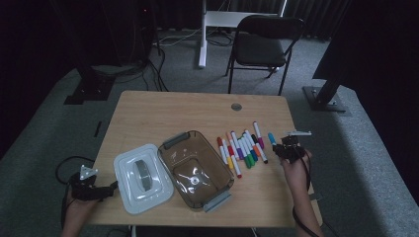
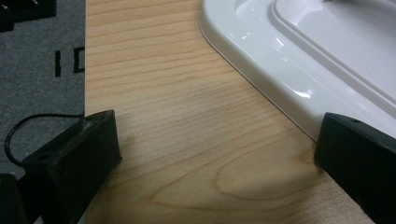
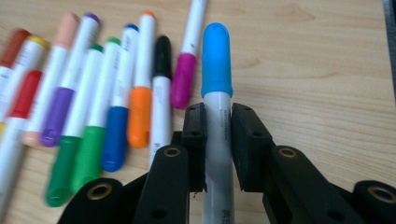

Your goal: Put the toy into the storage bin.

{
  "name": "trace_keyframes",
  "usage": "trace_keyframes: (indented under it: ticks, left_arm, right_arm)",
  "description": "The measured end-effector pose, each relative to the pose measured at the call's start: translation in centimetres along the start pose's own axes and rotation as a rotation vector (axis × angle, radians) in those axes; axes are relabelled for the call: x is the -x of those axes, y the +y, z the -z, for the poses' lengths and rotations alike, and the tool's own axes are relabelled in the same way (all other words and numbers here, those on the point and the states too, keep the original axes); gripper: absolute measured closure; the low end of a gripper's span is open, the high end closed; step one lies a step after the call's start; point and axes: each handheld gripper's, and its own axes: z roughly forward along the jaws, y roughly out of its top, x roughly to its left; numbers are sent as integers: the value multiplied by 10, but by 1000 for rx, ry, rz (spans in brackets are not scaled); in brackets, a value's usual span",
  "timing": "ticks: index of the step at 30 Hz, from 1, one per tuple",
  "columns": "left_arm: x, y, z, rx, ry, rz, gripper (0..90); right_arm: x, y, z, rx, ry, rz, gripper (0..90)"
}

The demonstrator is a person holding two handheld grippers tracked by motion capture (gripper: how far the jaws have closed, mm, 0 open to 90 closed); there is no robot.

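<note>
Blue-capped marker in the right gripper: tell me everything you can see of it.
The blue-capped marker has a white barrel with small print and a rounded light-blue cap that looks like plastic, cap on. The right gripper is shut on its barrel below the cap, cap pointing away. It sits apart from the other markers, at the right end of their row on the table.

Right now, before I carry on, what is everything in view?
Blue-capped white marker: one, clamped between the right gripper's pads.
Loose coloured markers: about a dozen, mixed caps, in a row on the table, right of the tub.
Clear brown plastic tub: one, grey latches, open, table centre.
White plastic lid: one, grey handle, lying left of the tub.
Light wooden table: one.
Black folding chair: one, beyond the table.
Left gripper: black, open, at the table's left edge by the lid.
Right gripper: black, shut on the marker.
</note>
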Motion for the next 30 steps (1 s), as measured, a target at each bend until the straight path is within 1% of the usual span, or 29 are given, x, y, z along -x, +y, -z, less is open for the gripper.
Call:
trace_keyframes:
  ticks: [3, 6, 14, 18, 22, 24, 27, 30]
  left_arm:
    - [0, 0, 0, 0, 0, 0, 6]
    - [0, 0, 0, 0, 0, 0, 6]
    - [0, 0, 0, 0, 0, 0, 6]
    - [0, 0, 0, 0, 0, 0, 6]
    - [0, 0, 0, 0, 1, -1, 6]
    - [0, 0, 0, 1, 1, 0, 6]
    - [0, 0, 0, -1, 1, -2, 6]
    - [0, 0, 0, 1, 1, 0, 6]
  right_arm:
    - [-7, 5, 9, 10, -1, -6, 766]
    - [-15, 10, 18, 19, 1, -2, 766]
    - [-43, 28, 45, 69, 43, 29, 766]
    - [-59, 38, 60, 99, 82, 51, 766]
    - [-75, 46, 74, 116, 125, 70, 766]
    - [-83, 51, 80, 128, 160, 74, 766]
    - [-97, 57, 90, 148, 195, 89, 766]
    - [-113, 63, 99, 160, 216, 118, 766]
